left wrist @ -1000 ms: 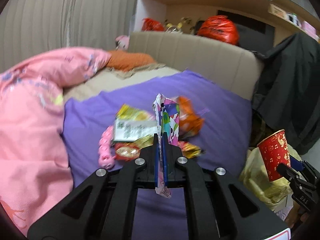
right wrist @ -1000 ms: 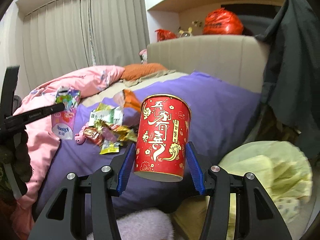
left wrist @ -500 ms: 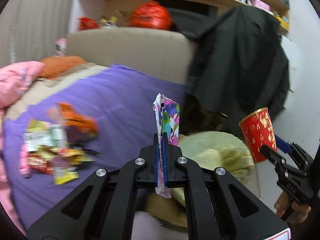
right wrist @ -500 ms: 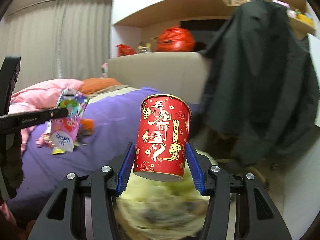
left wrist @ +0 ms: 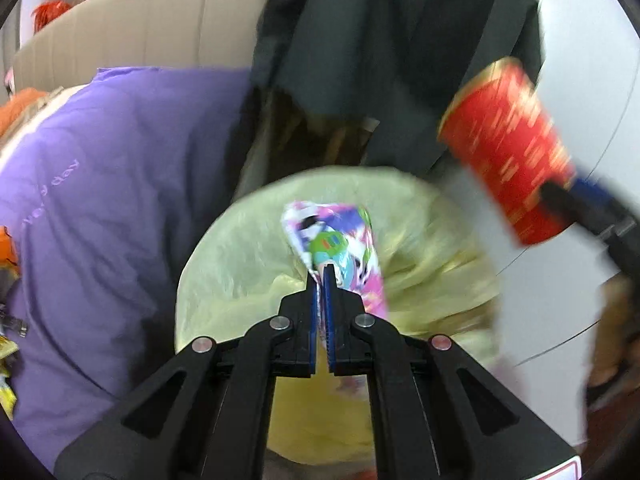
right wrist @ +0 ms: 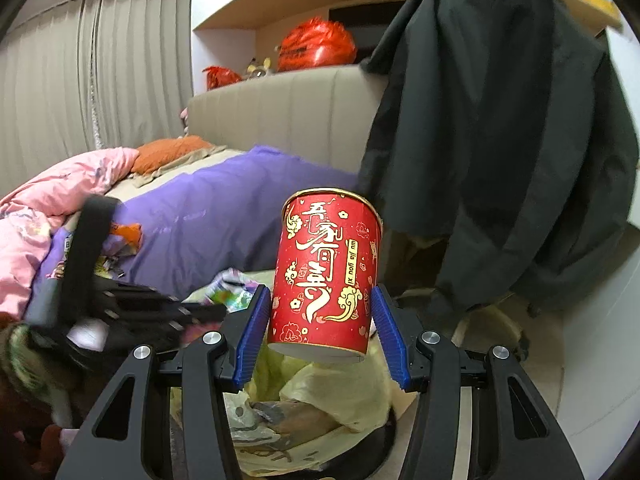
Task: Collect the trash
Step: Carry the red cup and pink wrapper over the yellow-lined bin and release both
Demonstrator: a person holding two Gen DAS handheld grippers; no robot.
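Observation:
My left gripper [left wrist: 322, 276] is shut on a colourful snack wrapper [left wrist: 336, 240], held over the open mouth of a pale yellow trash bag [left wrist: 240, 280]. My right gripper [right wrist: 322, 300] grips a red paper cup [right wrist: 326, 272] with gold lettering, upright between its blue pads, above the same yellow trash bag [right wrist: 320, 392]. In the left wrist view the red cup [left wrist: 508, 152] hangs blurred at the upper right, beyond the bag's edge. In the right wrist view the left gripper [right wrist: 218, 312] reaches in from the left with the wrapper [right wrist: 230, 290].
A purple sheet [left wrist: 112, 184] covers the bed left of the bag, with more wrappers [right wrist: 120, 240] lying on it. A dark coat [right wrist: 500, 140] hangs behind the bag. A pink quilt [right wrist: 48, 200] and the beige headboard [right wrist: 288, 112] lie further back.
Both grippers have swung from over the bed to the yellow trash bag. The left one has tipped downward, and the wrapper now hangs above the bag's opening.

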